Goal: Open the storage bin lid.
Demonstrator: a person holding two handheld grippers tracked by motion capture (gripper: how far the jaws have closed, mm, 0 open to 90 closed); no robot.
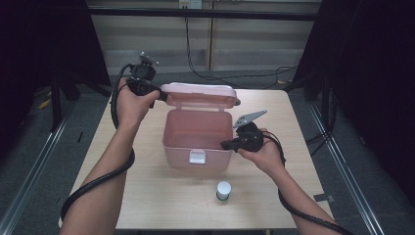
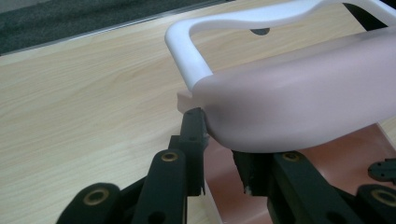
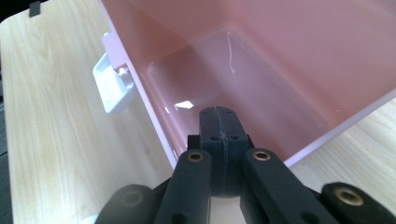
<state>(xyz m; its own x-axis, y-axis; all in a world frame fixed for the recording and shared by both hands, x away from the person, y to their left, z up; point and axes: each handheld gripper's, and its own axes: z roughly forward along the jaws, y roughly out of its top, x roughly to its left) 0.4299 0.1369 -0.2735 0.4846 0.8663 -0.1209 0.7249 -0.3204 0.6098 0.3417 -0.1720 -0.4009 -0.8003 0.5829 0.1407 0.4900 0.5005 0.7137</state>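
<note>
The left hand (image 1: 131,100) reached forward to the far left corner of the pink box (image 1: 195,137), its left gripper (image 2: 222,154) pinching the edge of the raised lid (image 2: 299,93) below the white handle (image 2: 187,51). The right gripper (image 3: 219,135), jaws pressed together, hovered at the box's right rim. The box stood open mid-desk (image 1: 147,196), its white latch (image 1: 197,156) facing the person.

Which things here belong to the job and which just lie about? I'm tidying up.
In the job:
pink box
its lid, at the left tongs
right tongs, shut at the box's rim

Lying about:
small white-capped bottle
cables on the floor
</note>
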